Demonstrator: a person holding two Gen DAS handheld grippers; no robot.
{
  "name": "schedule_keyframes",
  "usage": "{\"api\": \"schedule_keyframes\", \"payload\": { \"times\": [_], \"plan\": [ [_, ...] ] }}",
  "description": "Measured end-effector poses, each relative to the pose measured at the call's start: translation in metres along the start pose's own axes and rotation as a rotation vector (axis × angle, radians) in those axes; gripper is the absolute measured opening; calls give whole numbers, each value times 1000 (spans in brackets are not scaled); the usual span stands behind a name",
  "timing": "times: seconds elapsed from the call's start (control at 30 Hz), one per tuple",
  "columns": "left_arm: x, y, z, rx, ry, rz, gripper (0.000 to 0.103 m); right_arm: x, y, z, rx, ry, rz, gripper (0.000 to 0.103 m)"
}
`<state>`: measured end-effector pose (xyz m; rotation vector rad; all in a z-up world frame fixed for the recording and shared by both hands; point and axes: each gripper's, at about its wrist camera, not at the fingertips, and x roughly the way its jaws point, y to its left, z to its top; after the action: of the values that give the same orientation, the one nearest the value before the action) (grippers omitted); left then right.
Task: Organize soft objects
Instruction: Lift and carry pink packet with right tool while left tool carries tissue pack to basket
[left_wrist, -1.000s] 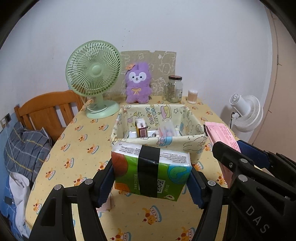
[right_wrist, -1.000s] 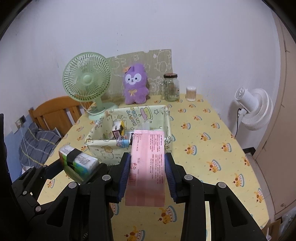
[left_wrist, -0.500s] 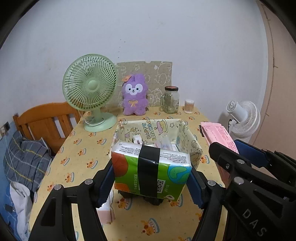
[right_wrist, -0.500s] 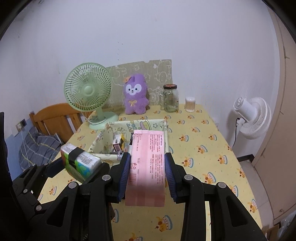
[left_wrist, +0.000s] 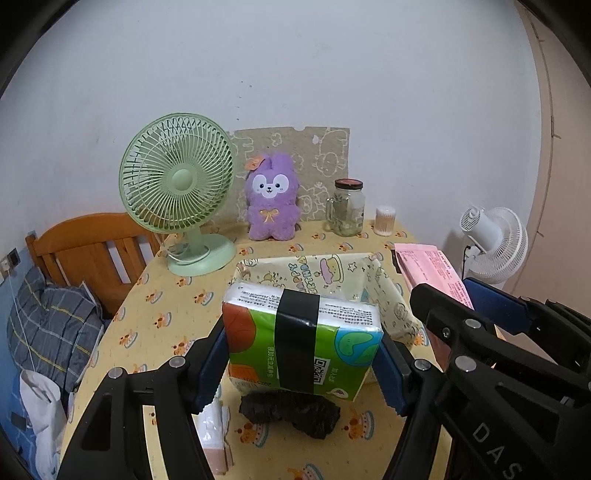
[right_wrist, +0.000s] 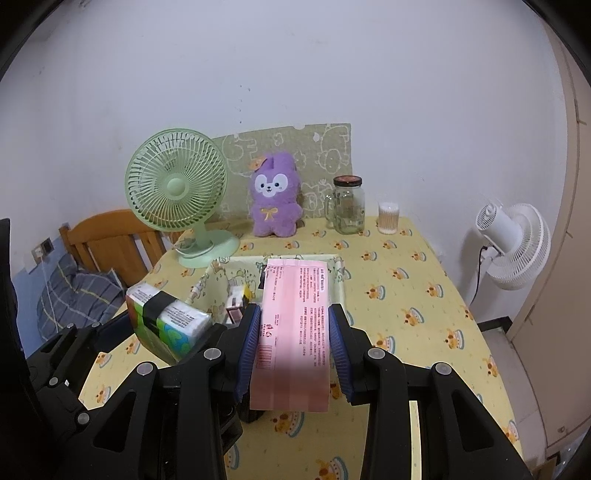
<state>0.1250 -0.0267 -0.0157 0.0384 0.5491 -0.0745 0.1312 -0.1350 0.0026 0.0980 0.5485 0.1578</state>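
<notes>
Green tissue pack (left_wrist: 303, 343) and pink pack (right_wrist: 293, 332), each clamped in a tool, short of the fabric bin (left_wrist: 388, 291).
Left tool (left_wrist: 303, 365) grips crosswise; right tool (right_wrist: 293, 350) holds its pack lengthwise, pointing binward.

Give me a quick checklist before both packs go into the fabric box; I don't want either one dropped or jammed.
1. Left hand-held gripper clamps the green tissue pack on both sides: ok.
2. Right hand-held gripper clamps the pink pack: ok.
3. Fabric box open on top: ok.
4. Free room inside the box, which already holds small items: cannot tell.
5. Black bundle on the table under the green pack, away from the box: ok.
</notes>
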Motion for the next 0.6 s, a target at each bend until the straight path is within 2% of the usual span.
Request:
{"api": "schedule_keyframes", "payload": {
  "times": [0.6],
  "plan": [
    [18,4,31,-8,-56,13,72,24,1,35,-7,-55,-10,40]
  ]
}}
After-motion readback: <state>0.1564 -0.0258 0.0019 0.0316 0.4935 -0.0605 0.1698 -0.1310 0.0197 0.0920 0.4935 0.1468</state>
